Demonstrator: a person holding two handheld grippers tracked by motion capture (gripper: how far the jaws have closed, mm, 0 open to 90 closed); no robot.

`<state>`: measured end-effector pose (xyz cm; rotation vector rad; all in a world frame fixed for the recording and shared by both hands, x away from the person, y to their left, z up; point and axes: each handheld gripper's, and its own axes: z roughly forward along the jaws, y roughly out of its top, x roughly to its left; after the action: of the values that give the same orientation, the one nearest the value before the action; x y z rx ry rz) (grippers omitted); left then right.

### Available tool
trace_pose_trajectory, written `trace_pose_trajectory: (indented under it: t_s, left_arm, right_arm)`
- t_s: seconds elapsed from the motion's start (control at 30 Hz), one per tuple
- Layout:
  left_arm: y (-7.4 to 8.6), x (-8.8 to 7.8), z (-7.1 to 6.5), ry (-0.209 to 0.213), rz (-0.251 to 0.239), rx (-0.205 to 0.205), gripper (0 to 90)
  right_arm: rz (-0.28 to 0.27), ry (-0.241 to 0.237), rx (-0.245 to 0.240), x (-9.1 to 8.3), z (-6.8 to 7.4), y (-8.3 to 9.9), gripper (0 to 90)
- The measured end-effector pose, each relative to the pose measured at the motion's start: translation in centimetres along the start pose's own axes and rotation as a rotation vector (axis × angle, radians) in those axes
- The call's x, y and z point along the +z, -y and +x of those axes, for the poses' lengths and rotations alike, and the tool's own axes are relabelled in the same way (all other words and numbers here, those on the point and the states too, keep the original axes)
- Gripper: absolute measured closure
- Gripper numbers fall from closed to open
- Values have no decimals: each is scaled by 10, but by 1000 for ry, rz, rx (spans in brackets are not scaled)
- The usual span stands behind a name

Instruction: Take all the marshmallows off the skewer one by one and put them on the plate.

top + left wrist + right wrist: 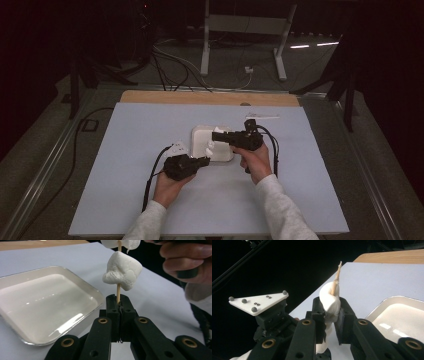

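Both grippers meet over the near edge of a white tray (pixel 200 137) in the high view: the left gripper (pixel 204 161) points right toward it, the right gripper (pixel 216 135) points left above it, and a marshmallow (pixel 209 148) sits between the two. Pale blue paper (pixel 125 165) covers the table under them.

From the left gripper view, the left gripper (pixel 118 303) has its jaws pressed together on the lower end of a wooden skewer (pixel 118 293), which stands upright with a marshmallow (pixel 122 271) threaded on it just above the jaws. A second marshmallow (pixel 120 243) is at the top edge. The tray (pixel 98 296) lies to the left.

From the right gripper view, the right gripper (pixel 331 311) squeezes a marshmallow (pixel 330 303) between its pads, with the skewer tip (pixel 337 277) sticking out above. The tray (pixel 384 305) is at the right.
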<state>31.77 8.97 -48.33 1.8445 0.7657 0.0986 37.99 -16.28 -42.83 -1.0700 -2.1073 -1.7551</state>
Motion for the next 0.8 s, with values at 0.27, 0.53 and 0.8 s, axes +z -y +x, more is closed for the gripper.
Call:
trace_pose_trajectory:
  t_s: [0.27,0.53,0.8]
  left_arm:
    - [3,-1,0,-25,-2,22,900]
    - [5,-1,1,-32,9,45,900]
    - [7,-3,3,-51,15,64,900]
  right_arm:
    - [-23,16,26,-2,0,0,808]
    - [-45,36,36,-8,0,-3,812]
    - [-46,53,30,-8,0,-3,810]
